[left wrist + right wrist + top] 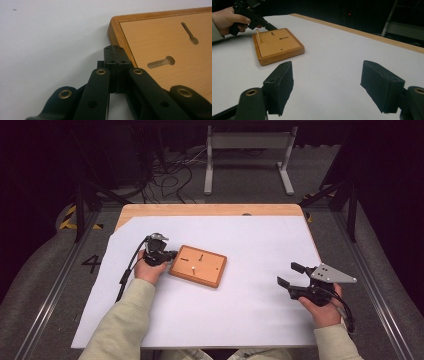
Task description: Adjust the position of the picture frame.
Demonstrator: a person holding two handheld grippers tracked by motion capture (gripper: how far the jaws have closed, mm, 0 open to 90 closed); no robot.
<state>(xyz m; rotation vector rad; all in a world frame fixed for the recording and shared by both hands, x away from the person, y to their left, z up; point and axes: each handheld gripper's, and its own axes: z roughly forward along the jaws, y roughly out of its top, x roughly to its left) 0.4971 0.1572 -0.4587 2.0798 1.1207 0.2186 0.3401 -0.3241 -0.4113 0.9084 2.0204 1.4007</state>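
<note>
A wooden board (198, 265) lies on the white sheet (250, 300) that covers the table, a little left of the middle. The board has a raised rim, two slots cut in its top and a small peg (258, 36) that stands upright near one edge. The left gripper (171, 255) is at the left edge of the board, with its jaws pressed fully together and nothing between them. In the left gripper view the closed tips (115, 55) sit just beside the rim near a corner of the board (170, 50); if they touch the wood, it is not possible to tell. The right gripper (290, 274) rests well apart from the board, on the right side of the sheet, low over it. Its jaws stand wide, and in the right gripper view the two pads (282, 86) are far from each other, with only bare sheet between them. This gripper points toward the board (277, 46).
</note>
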